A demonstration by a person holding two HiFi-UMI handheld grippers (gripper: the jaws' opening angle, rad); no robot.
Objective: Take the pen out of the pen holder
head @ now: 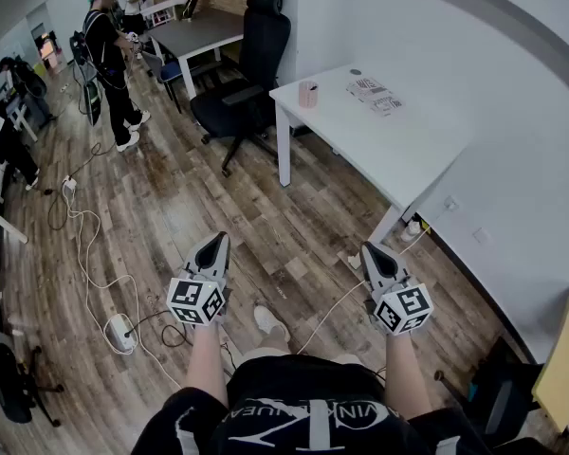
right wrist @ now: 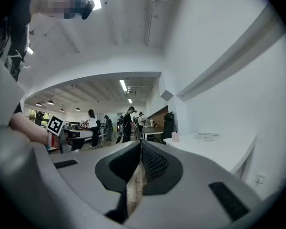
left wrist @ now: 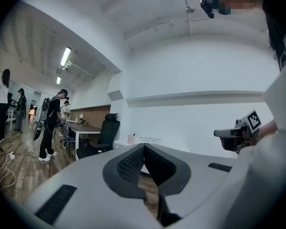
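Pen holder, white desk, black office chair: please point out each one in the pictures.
pen holder (head: pixel 308 95), head view, middle of its pink side
white desk (head: pixel 389 150), head view, bare part of its top
black office chair (head: pixel 266 44), head view, on its backrest

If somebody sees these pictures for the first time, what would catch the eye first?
First, the two grippers held out over the wooden floor: the left gripper and the right gripper, both with fingers closed on nothing. Ahead to the right stands a white desk, with a small pink pen holder near its far corner and papers beside it. A black office chair stands by that end of the desk.
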